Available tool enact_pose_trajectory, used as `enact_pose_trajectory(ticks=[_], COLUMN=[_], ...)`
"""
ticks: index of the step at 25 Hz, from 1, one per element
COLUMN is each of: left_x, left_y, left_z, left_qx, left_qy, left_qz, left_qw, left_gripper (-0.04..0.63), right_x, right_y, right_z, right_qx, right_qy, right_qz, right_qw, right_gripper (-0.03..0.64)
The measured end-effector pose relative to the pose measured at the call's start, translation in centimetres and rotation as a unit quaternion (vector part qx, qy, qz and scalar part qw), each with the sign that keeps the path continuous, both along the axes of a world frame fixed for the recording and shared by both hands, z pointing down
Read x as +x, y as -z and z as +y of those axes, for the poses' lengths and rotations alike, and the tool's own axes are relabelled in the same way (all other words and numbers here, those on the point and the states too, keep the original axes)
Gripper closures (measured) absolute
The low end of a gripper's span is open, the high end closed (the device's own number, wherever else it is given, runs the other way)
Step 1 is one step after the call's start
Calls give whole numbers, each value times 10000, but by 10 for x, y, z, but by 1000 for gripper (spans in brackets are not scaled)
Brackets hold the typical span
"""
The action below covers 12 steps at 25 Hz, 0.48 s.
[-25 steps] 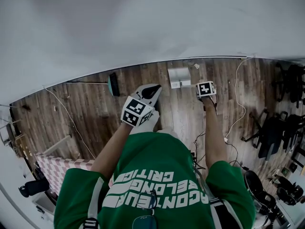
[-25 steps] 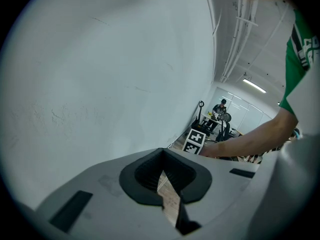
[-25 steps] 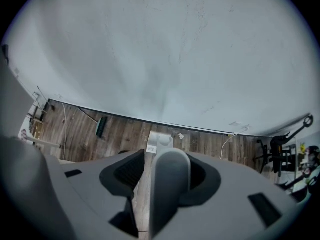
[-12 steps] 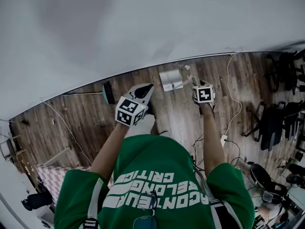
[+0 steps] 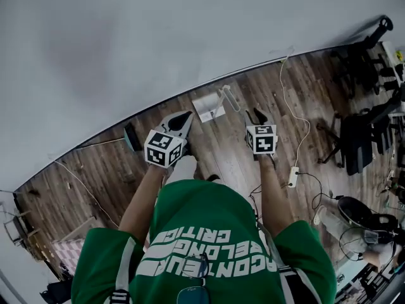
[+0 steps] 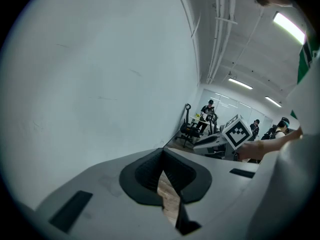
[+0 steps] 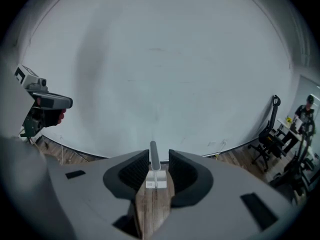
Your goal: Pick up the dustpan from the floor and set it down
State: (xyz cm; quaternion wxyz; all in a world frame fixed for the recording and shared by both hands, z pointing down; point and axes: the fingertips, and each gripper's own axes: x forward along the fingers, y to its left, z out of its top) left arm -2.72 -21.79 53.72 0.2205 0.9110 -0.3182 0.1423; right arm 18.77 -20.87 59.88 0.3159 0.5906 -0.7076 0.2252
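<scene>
- Cool, even indoor light, fairly bright. The ceiling lamps glare white in the left gripper view.
- The wall is flat grey with faint, soft darker patches. The floor looks dimmer.
- The head view bows strongly, so the wall's foot runs as an arc.
- Both gripper views are fisheye circles with black corners.
- The dustpan is small yet sharp. The near right edge of the left gripper view is blurred.
</scene>
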Motion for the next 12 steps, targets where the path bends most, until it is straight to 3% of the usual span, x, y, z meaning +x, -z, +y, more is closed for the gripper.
enact_pose_trajectory(ticks=[5,12], left_x=[37,70], left_y=[8,9], left_z=[32,82], left_qx=[121,176], left_qy=[-255,-473], left_qz=[41,71], left_qw=[9996,9987], left_gripper=[600,600], right_x=[23,51], right_y=[18,33], right_z=[51,117], right_qx=[284,585], right_qy=[-80,-247], right_qz=[-23,-115], right_qw=[9996,9979], right_gripper=[582,609])
